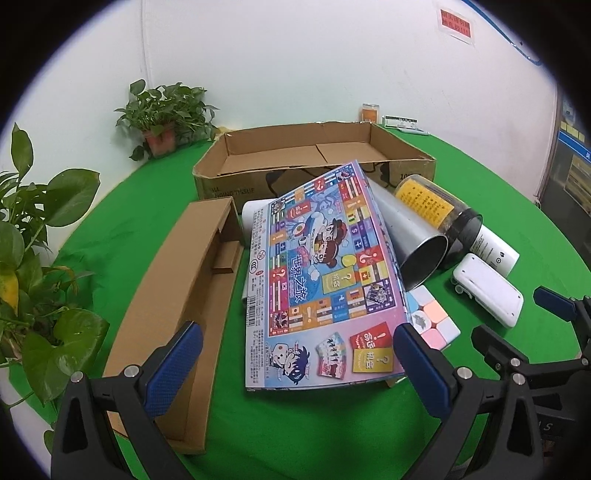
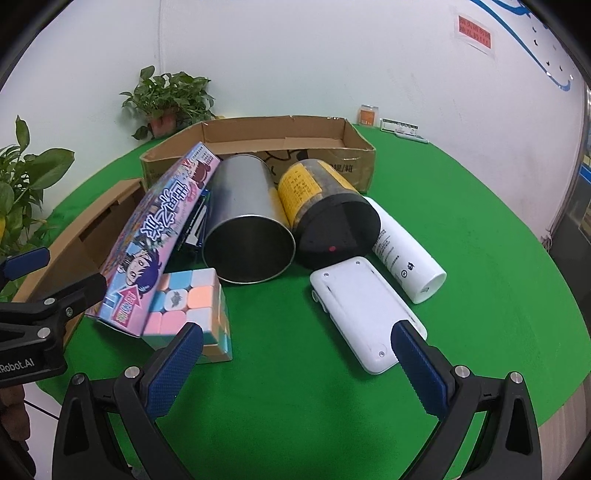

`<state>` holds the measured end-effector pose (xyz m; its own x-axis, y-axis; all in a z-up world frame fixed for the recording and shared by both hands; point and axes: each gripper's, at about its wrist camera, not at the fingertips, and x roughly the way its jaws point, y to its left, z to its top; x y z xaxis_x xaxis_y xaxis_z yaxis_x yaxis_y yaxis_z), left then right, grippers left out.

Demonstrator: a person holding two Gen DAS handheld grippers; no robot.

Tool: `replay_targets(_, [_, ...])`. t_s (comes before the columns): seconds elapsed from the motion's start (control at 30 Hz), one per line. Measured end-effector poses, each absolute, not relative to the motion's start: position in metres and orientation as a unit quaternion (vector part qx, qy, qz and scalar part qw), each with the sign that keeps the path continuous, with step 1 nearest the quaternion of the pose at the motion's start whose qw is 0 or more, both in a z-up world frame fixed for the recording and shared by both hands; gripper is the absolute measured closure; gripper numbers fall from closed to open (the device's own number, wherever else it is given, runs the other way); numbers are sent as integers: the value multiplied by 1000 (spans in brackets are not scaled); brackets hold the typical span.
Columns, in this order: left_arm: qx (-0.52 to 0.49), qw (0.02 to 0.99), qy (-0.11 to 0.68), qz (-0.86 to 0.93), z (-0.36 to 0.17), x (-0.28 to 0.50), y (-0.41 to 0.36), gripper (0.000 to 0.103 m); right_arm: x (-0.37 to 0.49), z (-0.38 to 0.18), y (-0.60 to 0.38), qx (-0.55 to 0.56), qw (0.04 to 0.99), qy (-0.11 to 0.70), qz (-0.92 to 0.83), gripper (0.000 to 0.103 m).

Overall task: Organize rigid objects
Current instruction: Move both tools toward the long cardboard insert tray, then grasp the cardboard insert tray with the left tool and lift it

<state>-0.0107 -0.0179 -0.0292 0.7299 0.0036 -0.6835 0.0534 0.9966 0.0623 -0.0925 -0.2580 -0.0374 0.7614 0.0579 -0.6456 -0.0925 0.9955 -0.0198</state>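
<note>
Potted plant far ahead-left by white wall; leafy plant near left; red notice upper right; green tablecloth beneath

A: What colour is the tablecloth?
B: Plain green. At ten o'clock the game box is pink and blue with cartoon figures.
A: And the cube?
B: Pastel pink, blue, peach squares. The jar wears a yellow label and black lid.
</note>
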Motion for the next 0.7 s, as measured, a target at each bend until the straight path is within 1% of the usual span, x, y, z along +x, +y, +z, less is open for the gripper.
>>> replay_targets(0.33, [32, 929, 369, -6, -24, -9, -6, 0, -93, -36, -252, -38, 938, 342, 39, 1])
replay_targets(0.53, [36, 928, 371, 21, -21, -20, 17, 0, -100, -32, -240, -49, 938, 339, 53, 1])
replay_targets(0.7, [55, 924, 374, 59, -26, -30, 42, 0, -113, -13, -227, -49, 942, 321, 87, 1])
